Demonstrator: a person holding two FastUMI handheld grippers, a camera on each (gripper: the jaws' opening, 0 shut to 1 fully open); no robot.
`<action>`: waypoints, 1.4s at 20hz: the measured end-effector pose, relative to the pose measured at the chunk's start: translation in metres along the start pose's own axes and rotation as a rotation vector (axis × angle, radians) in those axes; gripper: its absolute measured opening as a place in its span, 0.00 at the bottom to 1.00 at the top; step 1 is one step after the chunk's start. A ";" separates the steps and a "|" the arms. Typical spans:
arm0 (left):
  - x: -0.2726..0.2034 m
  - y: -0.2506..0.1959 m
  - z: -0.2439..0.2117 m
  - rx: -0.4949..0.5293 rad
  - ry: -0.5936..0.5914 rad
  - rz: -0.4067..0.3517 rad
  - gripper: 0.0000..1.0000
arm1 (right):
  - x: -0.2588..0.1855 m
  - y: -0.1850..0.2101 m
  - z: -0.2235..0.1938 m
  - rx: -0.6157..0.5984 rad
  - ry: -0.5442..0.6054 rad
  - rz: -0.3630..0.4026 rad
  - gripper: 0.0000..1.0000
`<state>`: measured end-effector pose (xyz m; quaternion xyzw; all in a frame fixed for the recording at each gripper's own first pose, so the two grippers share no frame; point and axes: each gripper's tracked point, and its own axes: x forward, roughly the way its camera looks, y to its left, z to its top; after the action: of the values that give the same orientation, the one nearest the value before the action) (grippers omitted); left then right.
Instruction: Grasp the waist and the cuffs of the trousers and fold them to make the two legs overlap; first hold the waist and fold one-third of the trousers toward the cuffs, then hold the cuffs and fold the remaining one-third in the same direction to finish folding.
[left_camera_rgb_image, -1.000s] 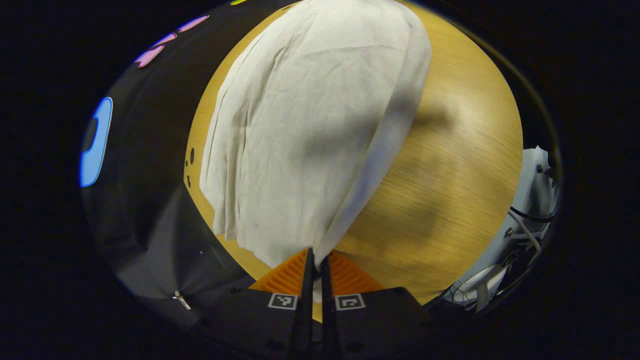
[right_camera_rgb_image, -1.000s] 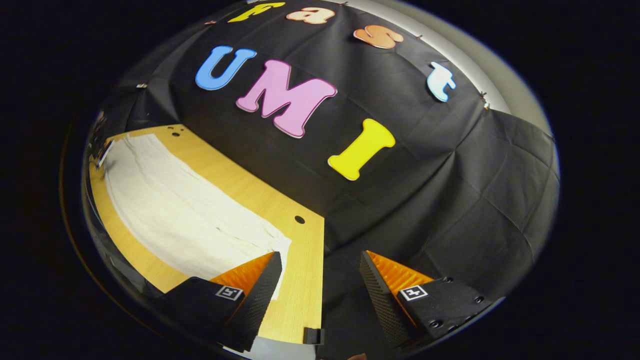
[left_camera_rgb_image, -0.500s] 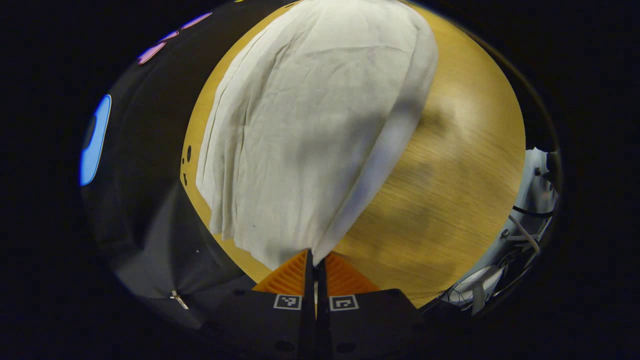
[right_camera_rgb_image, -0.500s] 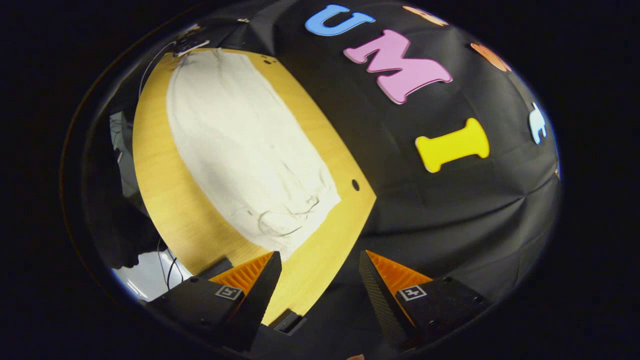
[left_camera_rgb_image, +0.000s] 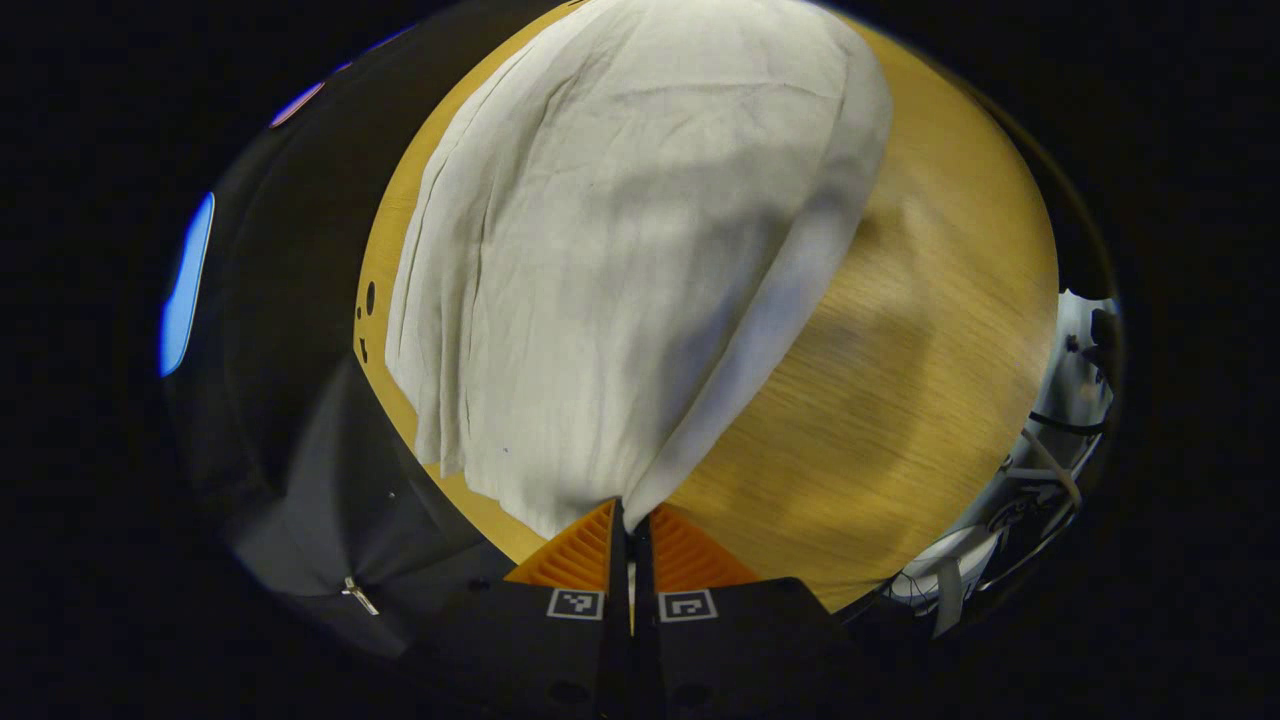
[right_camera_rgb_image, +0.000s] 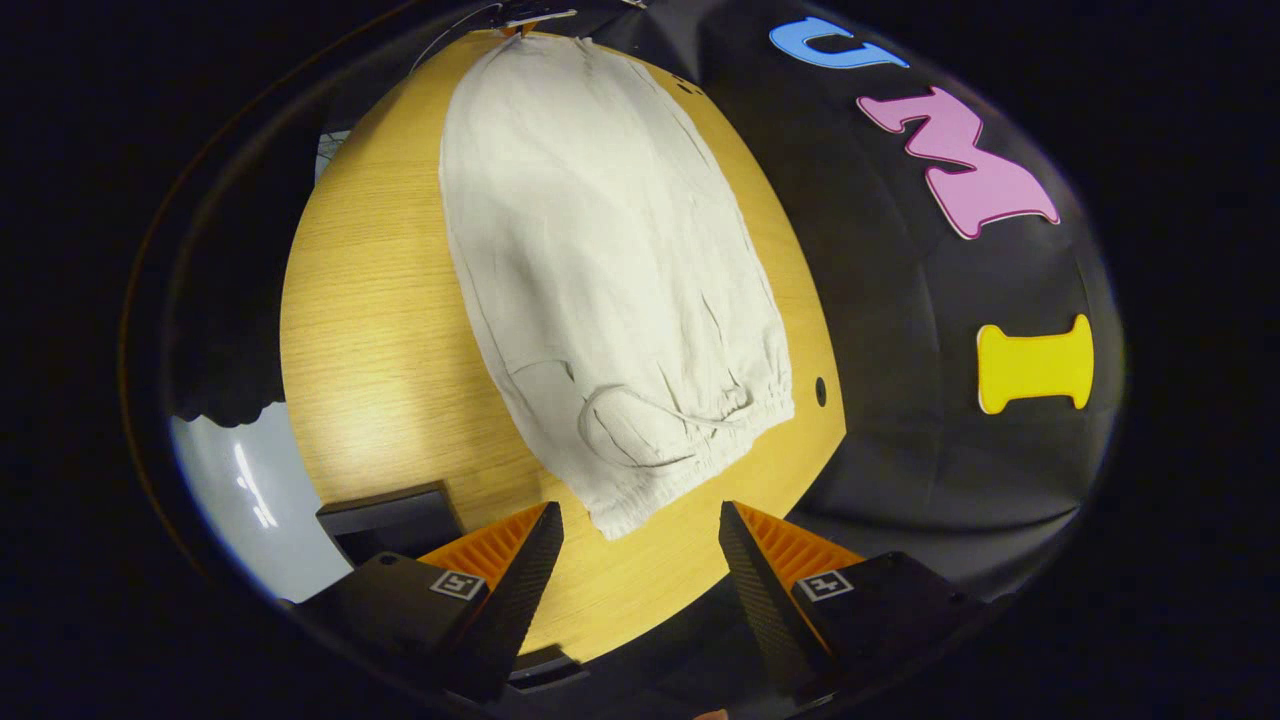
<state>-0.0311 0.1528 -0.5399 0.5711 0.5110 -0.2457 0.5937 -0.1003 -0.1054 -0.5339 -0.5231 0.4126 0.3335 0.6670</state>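
Observation:
Pale cream trousers (left_camera_rgb_image: 620, 260) lie lengthwise on the wooden table (left_camera_rgb_image: 920, 330). In the left gripper view my left gripper (left_camera_rgb_image: 622, 515) is shut on the near cuff corner, and the cloth rises from the table toward the fingers. In the right gripper view the trousers (right_camera_rgb_image: 600, 260) stretch away from me, the gathered waistband (right_camera_rgb_image: 690, 440) with its drawstring nearest. My right gripper (right_camera_rgb_image: 640, 530) is open just short of the waistband's near corner, nothing between its fingers.
The wooden table (right_camera_rgb_image: 370, 330) has bare wood beside the trousers on my left in the right gripper view. A small hole (right_camera_rgb_image: 820, 391) sits in the table by the waistband. White gear with cables (left_camera_rgb_image: 1040, 460) stands past the table edge.
My right gripper has swung round from facing the booth wall to look along the trousers and now hovers by the waistband. The left gripper stays shut on the cuff, barely shifted.

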 end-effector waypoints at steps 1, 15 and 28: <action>-0.001 0.000 -0.001 -0.001 0.003 -0.003 0.06 | 0.007 0.002 -0.001 -0.017 0.001 0.026 0.96; 0.000 -0.001 -0.002 -0.052 0.003 -0.008 0.06 | 0.049 0.022 0.012 -0.131 0.056 0.192 0.25; 0.005 -0.011 -0.010 -0.136 -0.022 -0.052 0.06 | 0.050 0.007 0.011 0.019 0.059 0.233 0.13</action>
<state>-0.0421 0.1613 -0.5476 0.5132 0.5346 -0.2321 0.6301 -0.0823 -0.0919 -0.5810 -0.4747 0.4935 0.3893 0.6161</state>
